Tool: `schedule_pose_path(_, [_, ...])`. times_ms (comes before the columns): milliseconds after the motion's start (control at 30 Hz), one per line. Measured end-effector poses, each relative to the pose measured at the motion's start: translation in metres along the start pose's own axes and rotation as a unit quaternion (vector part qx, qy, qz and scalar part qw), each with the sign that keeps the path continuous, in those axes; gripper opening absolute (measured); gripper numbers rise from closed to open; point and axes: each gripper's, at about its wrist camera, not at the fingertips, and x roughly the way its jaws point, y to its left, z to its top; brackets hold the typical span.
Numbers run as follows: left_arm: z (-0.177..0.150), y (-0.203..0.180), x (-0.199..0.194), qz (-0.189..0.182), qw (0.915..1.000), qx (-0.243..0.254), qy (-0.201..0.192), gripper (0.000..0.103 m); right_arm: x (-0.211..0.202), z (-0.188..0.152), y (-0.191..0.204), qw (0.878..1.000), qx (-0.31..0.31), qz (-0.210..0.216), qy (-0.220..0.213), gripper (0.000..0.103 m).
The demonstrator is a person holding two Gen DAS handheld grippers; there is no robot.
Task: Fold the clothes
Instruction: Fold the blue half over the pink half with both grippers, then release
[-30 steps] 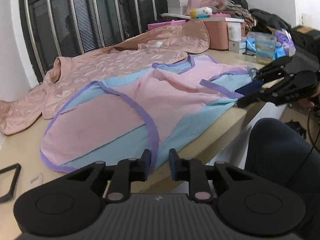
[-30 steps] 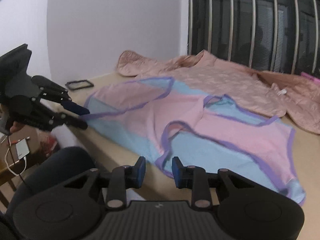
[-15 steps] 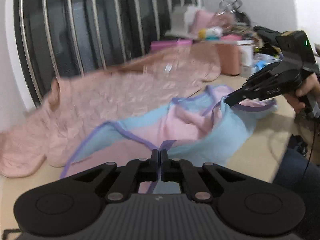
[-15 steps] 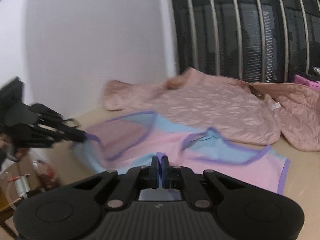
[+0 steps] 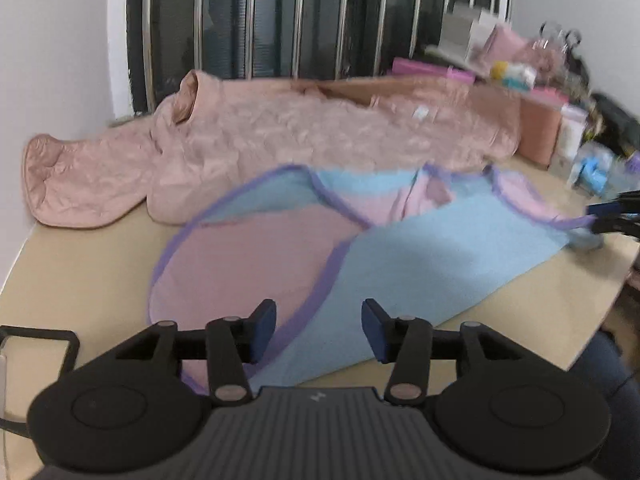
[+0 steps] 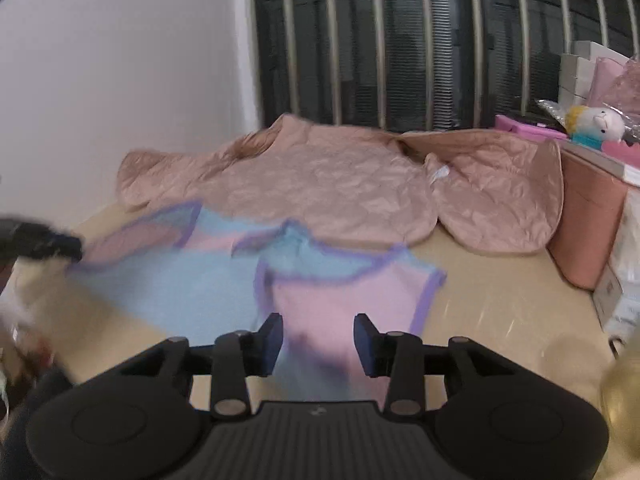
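Note:
A pink and light-blue garment with purple trim (image 5: 420, 256) lies on the beige table (image 5: 80, 264), its near half folded over so the blue side faces up. My left gripper (image 5: 319, 332) hovers over its near left hem; the jaws are opening, with cloth beneath the gap and neither pad pressing on it. In the right wrist view the garment (image 6: 344, 296) lies under my right gripper (image 6: 319, 342), whose jaws are also opening off the cloth. The right gripper (image 5: 612, 216) shows at the garment's right corner, and the left gripper (image 6: 44, 242) is a blur at its left corner.
A pink quilted jacket (image 5: 300, 140) is spread behind the garment, under a barred window (image 5: 320, 20). Boxes, a soft toy and clutter (image 6: 592, 216) crowd the table's right end. A black frame (image 5: 36, 344) lies near left. A knee in dark trousers (image 5: 612, 364) is at the table's front edge.
Both grippers closed on the garment's near hem, carried it up and toward the far side, then opened. The near half now lies folded over, blue side up.

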Motion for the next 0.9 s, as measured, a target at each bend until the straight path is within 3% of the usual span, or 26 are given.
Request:
schedule_pose_path(133, [0.001, -0.015, 0.015, 0.02, 0.9992, 0.028, 0.022, 0.045, 0.011, -0.019, 0.008, 0.998, -0.056, -0.003, 0.017, 0.034])
schedule_pose_path(200, [-0.004, -0.017, 0.013, 0.018, 0.9992, 0.027, 0.021, 0.011, 0.02, -0.024, 0.003, 0.998, -0.051, -0.021, 0.024, 0.031])
schedule_pose_path(233, [-0.004, -0.018, 0.01, 0.021, 0.9991, 0.03, 0.02, 0.0, 0.022, -0.024, -0.002, 0.998, -0.043, -0.026, 0.022, 0.016])
schedule_pose_path(267, [-0.004, -0.019, 0.008, 0.023, 0.999, 0.033, 0.019, 0.0, 0.022, -0.022, -0.007, 0.999, -0.035, -0.017, 0.021, 0.004])
schedule_pose_path(367, [0.005, -0.016, 0.002, 0.011, 0.9997, 0.021, 0.005, 0.0, 0.01, -0.004, -0.011, 0.999, -0.042, 0.022, 0.007, 0.004])
schedule_pose_path(467, [0.019, -0.01, 0.011, 0.011, 0.9999, 0.011, -0.005, 0.0, 0.011, 0.022, -0.025, 0.998, -0.047, 0.034, -0.008, 0.004])
schedule_pose_path(533, [0.025, -0.003, 0.022, 0.022, 0.9997, -0.001, -0.002, 0.0, 0.03, 0.034, -0.038, 0.999, -0.045, 0.024, 0.006, 0.005])
schedule_pose_path(600, [0.026, 0.006, 0.028, 0.032, 0.9993, -0.02, 0.003, 0.001, 0.057, 0.038, -0.05, 0.998, -0.041, -0.01, 0.039, 0.014])
schedule_pose_path(633, [0.027, 0.01, 0.031, 0.037, 0.9989, -0.03, 0.006, 0.004, 0.067, 0.038, -0.054, 0.997, -0.035, -0.037, 0.054, 0.031])
schedule_pose_path(667, [0.025, 0.013, 0.025, 0.036, 0.9987, -0.035, 0.002, 0.01, 0.073, 0.036, -0.057, 0.996, -0.03, -0.056, 0.062, 0.037])
schedule_pose_path(700, [0.022, 0.016, 0.02, 0.035, 0.9986, -0.04, -0.001, 0.016, 0.073, 0.035, -0.058, 0.995, -0.024, -0.069, 0.064, 0.035])
schedule_pose_path(733, [0.018, 0.021, 0.01, 0.035, 0.9985, -0.043, -0.003, 0.035, 0.069, 0.033, -0.059, 0.996, -0.017, -0.073, 0.057, 0.036])
schedule_pose_path(767, [0.014, 0.025, 0.002, 0.038, 0.9982, -0.046, -0.003, 0.045, 0.06, 0.031, -0.058, 0.997, -0.01, -0.069, 0.044, 0.037])
schedule_pose_path(900, [0.0, 0.036, -0.014, 0.023, 0.9979, -0.061, 0.003, 0.046, 0.028, 0.024, -0.049, 0.999, 0.008, -0.037, 0.009, 0.039])
